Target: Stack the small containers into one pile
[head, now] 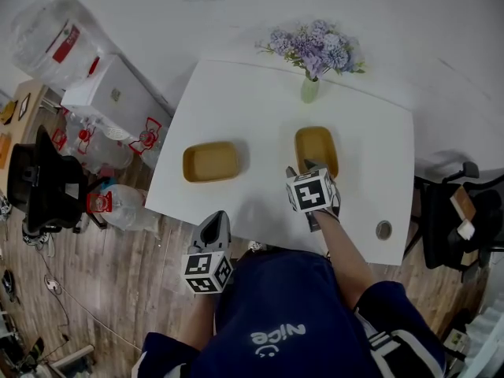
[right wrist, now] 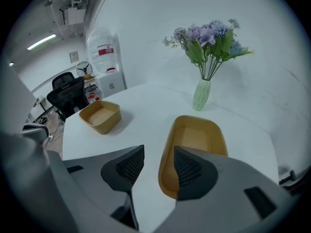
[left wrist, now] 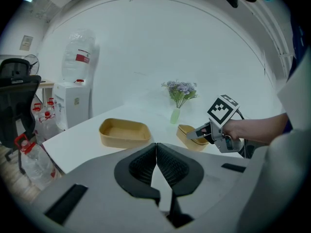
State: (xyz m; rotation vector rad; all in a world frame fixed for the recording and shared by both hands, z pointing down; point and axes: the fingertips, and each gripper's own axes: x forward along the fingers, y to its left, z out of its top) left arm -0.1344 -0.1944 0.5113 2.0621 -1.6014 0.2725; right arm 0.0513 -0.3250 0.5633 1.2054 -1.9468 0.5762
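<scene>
Two tan, shallow oblong containers sit on the white table. The left container lies apart from both grippers. The right container lies under my right gripper, which is open: its near left rim runs between the jaws, one jaw over the inside, and neither pad presses on it. My left gripper is shut with nothing in it, held off the table's near edge, short of the left container.
A green vase of purple flowers stands at the table's far side. A small round disc lies near the front right corner. On the left stand a water dispenser, bottles and a black chair.
</scene>
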